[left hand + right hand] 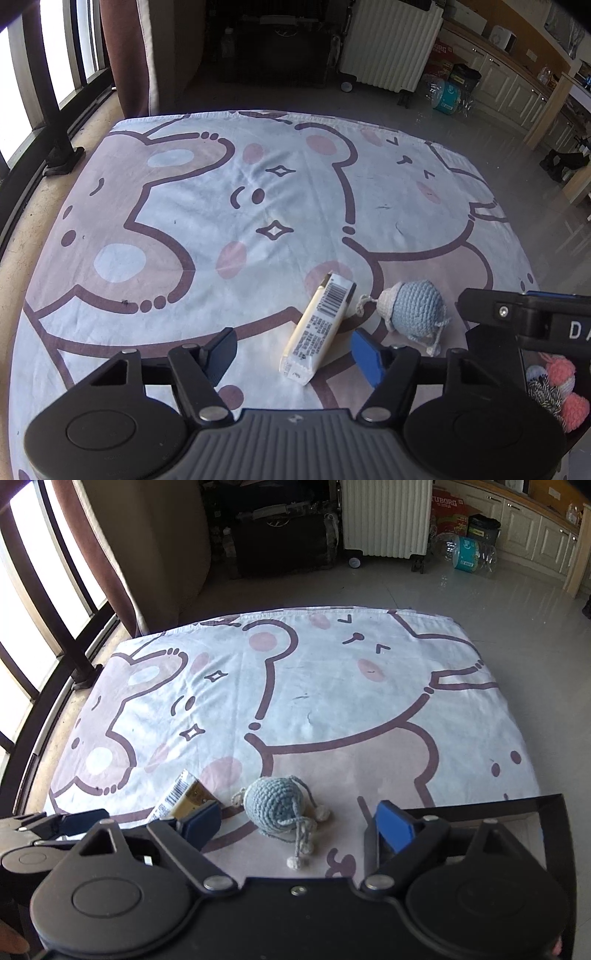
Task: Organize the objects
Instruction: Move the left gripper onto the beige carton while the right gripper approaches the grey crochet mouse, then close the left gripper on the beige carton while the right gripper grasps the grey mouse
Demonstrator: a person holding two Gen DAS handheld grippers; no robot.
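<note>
A slim cream-white rectangular packet [319, 326] with a printed barcode and small unreadable text lies on the cartoon-bear printed cloth [207, 206], just beside a pale blue crocheted yarn toy [275, 806] with dangling cords. The left gripper [295, 349] tilts down with jaws apart either side of the packet, not pressing it. The right gripper [297, 821] straddles the toy, jaws wide. A red carton [448, 506] reads "TUBORG".

I read "UBORG" in white on a red carton [448, 506] by the far cabinets, and "D" on the right gripper's [570, 325] black body. The white packet [320, 325] carried a barcode and print too small to read.
</note>
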